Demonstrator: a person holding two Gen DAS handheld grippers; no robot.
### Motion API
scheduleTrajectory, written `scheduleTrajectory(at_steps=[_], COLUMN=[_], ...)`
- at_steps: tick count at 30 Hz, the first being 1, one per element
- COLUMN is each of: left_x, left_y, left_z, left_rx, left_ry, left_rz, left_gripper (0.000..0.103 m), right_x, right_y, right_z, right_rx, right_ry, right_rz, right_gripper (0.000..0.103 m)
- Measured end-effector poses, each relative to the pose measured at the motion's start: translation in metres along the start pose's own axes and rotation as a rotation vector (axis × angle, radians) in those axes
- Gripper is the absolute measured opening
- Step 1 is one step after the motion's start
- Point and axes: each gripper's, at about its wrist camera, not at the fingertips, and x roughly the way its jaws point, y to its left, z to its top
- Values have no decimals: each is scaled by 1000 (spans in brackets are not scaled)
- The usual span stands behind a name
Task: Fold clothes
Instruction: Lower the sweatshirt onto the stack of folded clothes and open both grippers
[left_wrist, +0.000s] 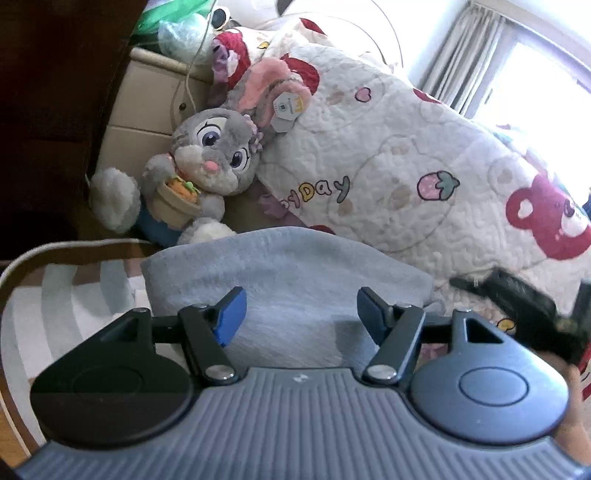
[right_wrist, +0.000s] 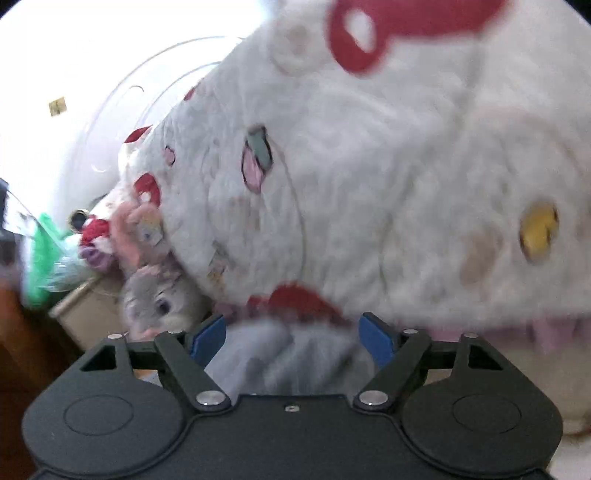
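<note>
Scene: While both sets of tongs hover wide apart, the grey garment (left_wrist: 288, 269) lies on the bed right in front of them, folded over and untouched.
Left tongs (left_wrist: 301, 312): blue pads spread, nothing between them but grey fleece lying beneath; no grip here.
Right tongs (right_wrist: 293, 338): also spread, with bunched grey cloth (right_wrist: 291, 354) sitting in the gap, not pinched as far as I can tell.
Step in hand: looks like a pause between folds, both tools lined up over the near edge of the garment.
Next move calls for: closing each pair on an edge or corner, then carrying it across evenly so the layers stay square; that soft fabric will likely slump if only one side lifts.
Left view only: the bunny plush (left_wrist: 207, 155) with its carrot basket beyond the left tongs, the striped mat (left_wrist: 74, 295) to their left, the right tool (left_wrist: 524, 306) blurred off to the right.
Right view only: the quilt (right_wrist: 369, 184) looming close just beyond the right tongs, heavily blurred, plus the garment's rumpled right end.
Shared: the strawberry-print quilt behind the garment.
</note>
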Motion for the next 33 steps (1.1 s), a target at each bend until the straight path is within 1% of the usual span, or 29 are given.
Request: scheduleTrajectory(at_steps=[1, 3, 5, 6, 7, 8, 9, 10, 12, 13, 14, 15, 17, 19, 20, 21, 23, 26, 28, 31, 32, 33], left_x=[3, 10, 12, 12, 13, 13, 14, 14, 15, 15, 15, 14, 13, 16, 18, 19, 17, 15, 13, 8, 7, 3], left_y=[-2, -6, -11, -13, -14, -16, -18, -20, -23, -24, -26, -28, -33, -36, -38, -38, -36, -33, -35, -43, -45, -47], left_z=[-2, -4, -6, -7, -7, -8, -9, -9, -11, -12, -12, -12, -14, -17, -18, -19, -15, -12, -12, -17, -19, -21], left_rx=[0, 23, 60, 70, 81, 94, 114, 138, 173, 179, 187, 198, 227, 263, 280, 288, 257, 209, 204, 206, 204, 199], left_ry=[2, 19, 20, 22, 25, 27, 27, 26, 34, 42, 46, 44, 35, 23, 22, 29, 37, 47, 47, 45, 45, 44], left_rz=[13, 41, 59, 58, 57, 56, 54, 55, 51, 44, 32, 14, -21, -13, -1, 11, 19, 51, 91, 170, 195, 216], left_gripper=[65, 64, 64, 64, 64, 64, 64, 66, 67, 66, 66, 66, 68, 71, 72, 73, 74, 75, 79, 85, 85, 85], right_x=[0, 9, 32, 42, 51, 56, 58, 54, 35, 31, 33, 41, 61, 62, 58, 54, 46, 29, 23, 12, 9, 4], right_y=[-12, -40, -66, -72, -77, -73, -65, -50, -11, -2, -3, -10, -28, -36, -38, -39, -37, -32, -28, -18, -13, -11], right_z=[-7, -23, -36, -41, -43, -41, -36, -30, -27, -30, -34, -35, -41, -50, -53, -53, -53, -56, -61, -76, -82, -85], right_rx=[78, 302, 504, 548, 569, 536, 465, 352, 34, -64, -95, -90, -30, 0, 9, 12, 3, -21, -19, -31, -43, -48], right_ry=[50, 130, 200, 211, 212, 197, 172, 133, 8, -38, -52, -35, 30, 26, 14, 9, 14, 34, 65, 121, 141, 153], right_rz=[37, 102, 155, 189, 228, 259, 283, 276, 262, 278, 304, 308, 245, 182, 150, 123, 109, 139, 197, 309, 327, 328], right_gripper=[88, 94, 94, 93, 87, 53, 31, 30, 30, 30, 29, 27, 28, 35, 49, 59, 59, 59, 59, 58, 56, 56])
